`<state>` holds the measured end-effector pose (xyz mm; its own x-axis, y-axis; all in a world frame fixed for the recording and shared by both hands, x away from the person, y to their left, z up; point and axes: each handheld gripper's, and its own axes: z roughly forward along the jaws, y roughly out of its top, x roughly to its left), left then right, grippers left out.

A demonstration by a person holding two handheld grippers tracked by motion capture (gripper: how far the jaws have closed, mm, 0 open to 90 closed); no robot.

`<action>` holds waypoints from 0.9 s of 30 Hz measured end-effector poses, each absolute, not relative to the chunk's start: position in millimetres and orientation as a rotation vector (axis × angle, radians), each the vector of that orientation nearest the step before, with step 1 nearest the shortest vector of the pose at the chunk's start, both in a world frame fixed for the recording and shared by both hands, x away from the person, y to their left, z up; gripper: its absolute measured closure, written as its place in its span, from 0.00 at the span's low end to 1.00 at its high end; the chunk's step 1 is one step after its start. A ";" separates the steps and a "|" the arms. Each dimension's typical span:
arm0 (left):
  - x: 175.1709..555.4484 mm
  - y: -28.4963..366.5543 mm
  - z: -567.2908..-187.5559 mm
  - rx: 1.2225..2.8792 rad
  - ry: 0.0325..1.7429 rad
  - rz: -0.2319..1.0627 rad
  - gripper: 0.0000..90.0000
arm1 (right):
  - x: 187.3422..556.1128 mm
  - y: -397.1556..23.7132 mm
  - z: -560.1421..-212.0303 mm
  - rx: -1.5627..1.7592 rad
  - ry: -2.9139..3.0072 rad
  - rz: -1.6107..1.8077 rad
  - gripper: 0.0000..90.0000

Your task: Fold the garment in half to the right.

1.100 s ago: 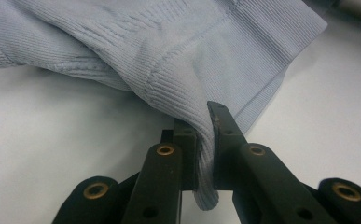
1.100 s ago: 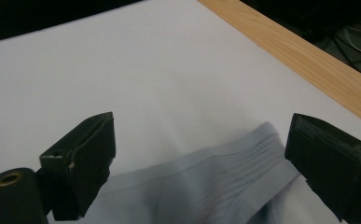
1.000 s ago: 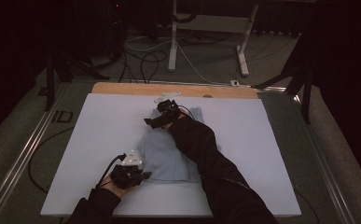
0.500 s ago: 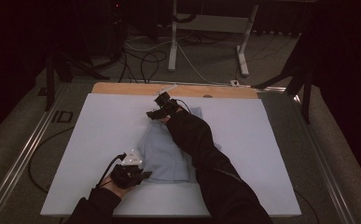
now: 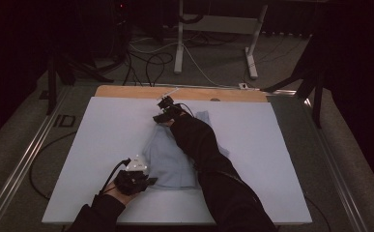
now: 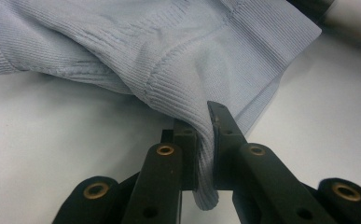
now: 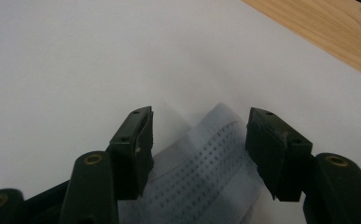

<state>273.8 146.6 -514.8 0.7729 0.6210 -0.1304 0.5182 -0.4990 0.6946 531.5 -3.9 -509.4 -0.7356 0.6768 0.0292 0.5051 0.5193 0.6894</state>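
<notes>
Two tools, one pale blue garment

Left tool (image 5: 148,181) pinching the ribbed hem of the pale blue knit garment (image 5: 167,159), fabric squeezed between pressed-together jaws and hanging just below them. Rest of the garment spread forward and away from that tool on the white tabletop (image 5: 102,130). Right tool (image 7: 197,140) with jaws spread apart, a perforated white strip of fabric (image 7: 206,177) lying between them, untouched by either jaw. Wooden edge (image 7: 318,28) well beyond that tool, past the white surface.
</notes>
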 end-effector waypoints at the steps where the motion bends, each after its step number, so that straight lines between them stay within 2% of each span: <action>1: 273.7 146.4 -515.0 2.209 0.844 0.175 0.95 | 532.4 -3.3 -510.2 0.991 2.524 1.010 0.47; 9: 274.6 146.5 -515.3 2.210 0.842 0.171 0.95 | 536.1 2.4 -514.2 0.976 2.536 0.933 0.53; 18: 274.2 146.1 -516.4 2.211 0.844 0.167 0.95 | 537.2 6.9 -518.6 0.927 2.550 0.817 0.67; 19: 274.5 146.1 -516.4 2.209 0.846 0.165 0.95 | 537.4 7.2 -517.8 0.916 2.552 0.799 0.72; 20: 274.5 146.1 -516.4 2.209 0.846 0.165 0.95 | 537.4 7.2 -517.8 0.916 2.552 0.799 0.72; 22: 274.2 146.1 -516.8 2.210 0.846 0.166 0.95 | 536.2 8.7 -517.5 0.902 2.544 0.778 0.81; 23: 274.2 146.1 -516.8 2.210 0.846 0.166 0.95 | 536.2 8.7 -517.5 0.902 2.544 0.778 0.81; 24: 274.6 146.2 -516.8 2.212 0.846 0.166 0.95 | 535.3 10.3 -516.5 0.874 2.549 0.749 0.87; 27: 274.7 146.7 -517.1 2.205 0.852 0.164 0.95 | 533.7 11.5 -515.9 0.866 2.548 0.733 0.92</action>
